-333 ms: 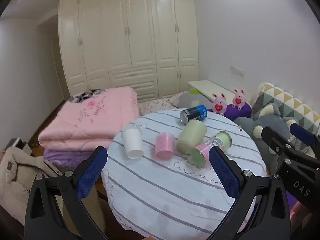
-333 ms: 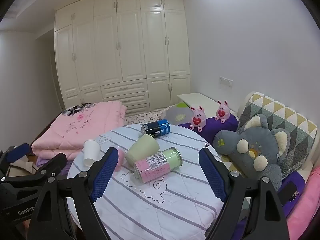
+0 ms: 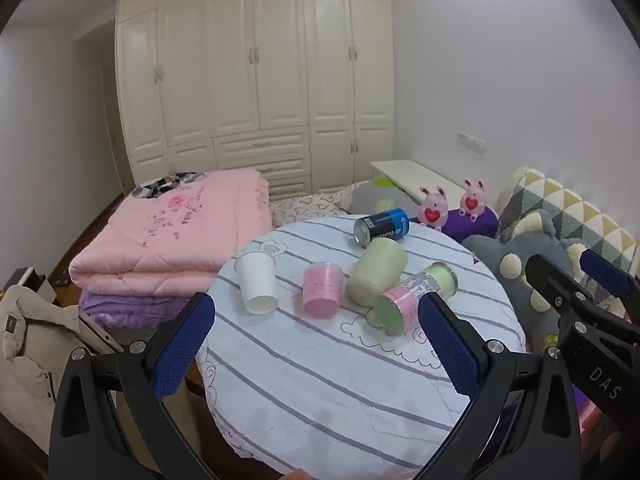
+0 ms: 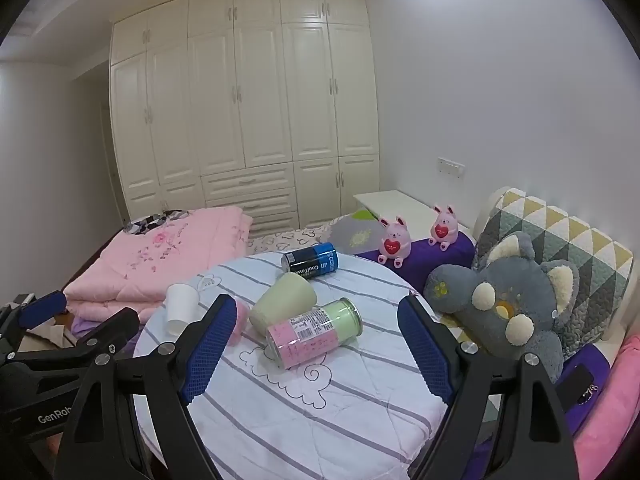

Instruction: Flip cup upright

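Pink quilt [image 3: 176,236], blue can [image 3: 382,226] (on its side), 2 pink bunnies [image 4: 396,242].

Both cameras look forward along their own tongs, from above the near edge of the round tabletop [image 3: 320,400] toward the wardrobe [image 3: 256,72] at the far wall. The left view sits further left and sees the right tongs [image 3: 592,292] at its right edge; the right view sees the left tongs [image 4: 60,320] at its left. Both share the tabletop, its cups and the bed.
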`<state>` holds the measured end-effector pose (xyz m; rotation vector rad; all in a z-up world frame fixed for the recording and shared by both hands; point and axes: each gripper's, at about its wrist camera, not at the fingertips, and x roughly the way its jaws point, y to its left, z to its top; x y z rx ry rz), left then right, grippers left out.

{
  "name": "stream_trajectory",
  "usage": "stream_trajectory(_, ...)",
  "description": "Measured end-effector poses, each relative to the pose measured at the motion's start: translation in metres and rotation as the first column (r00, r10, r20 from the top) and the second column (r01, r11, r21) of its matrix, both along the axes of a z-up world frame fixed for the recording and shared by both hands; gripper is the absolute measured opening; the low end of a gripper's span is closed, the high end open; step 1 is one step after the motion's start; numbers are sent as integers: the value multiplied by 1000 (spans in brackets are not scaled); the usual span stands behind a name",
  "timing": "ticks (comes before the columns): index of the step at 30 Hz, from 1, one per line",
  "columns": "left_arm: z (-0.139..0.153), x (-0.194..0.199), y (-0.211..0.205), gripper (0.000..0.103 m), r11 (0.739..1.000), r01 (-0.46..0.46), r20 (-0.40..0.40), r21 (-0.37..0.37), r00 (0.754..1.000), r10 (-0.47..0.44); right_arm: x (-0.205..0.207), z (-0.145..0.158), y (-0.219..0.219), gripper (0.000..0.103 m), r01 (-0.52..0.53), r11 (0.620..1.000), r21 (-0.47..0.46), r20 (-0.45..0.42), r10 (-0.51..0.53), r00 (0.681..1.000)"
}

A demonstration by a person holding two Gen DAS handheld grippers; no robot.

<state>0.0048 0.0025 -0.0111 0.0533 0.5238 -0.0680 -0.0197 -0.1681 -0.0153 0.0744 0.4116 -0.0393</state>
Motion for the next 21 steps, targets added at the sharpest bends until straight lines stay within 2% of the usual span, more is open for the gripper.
stream_trajectory(21, -1, 5, -2, 103, 1000, 11, -24, 2, 1000, -11, 3, -6, 4, 84, 16, 1000, -7, -14, -16, 1000)
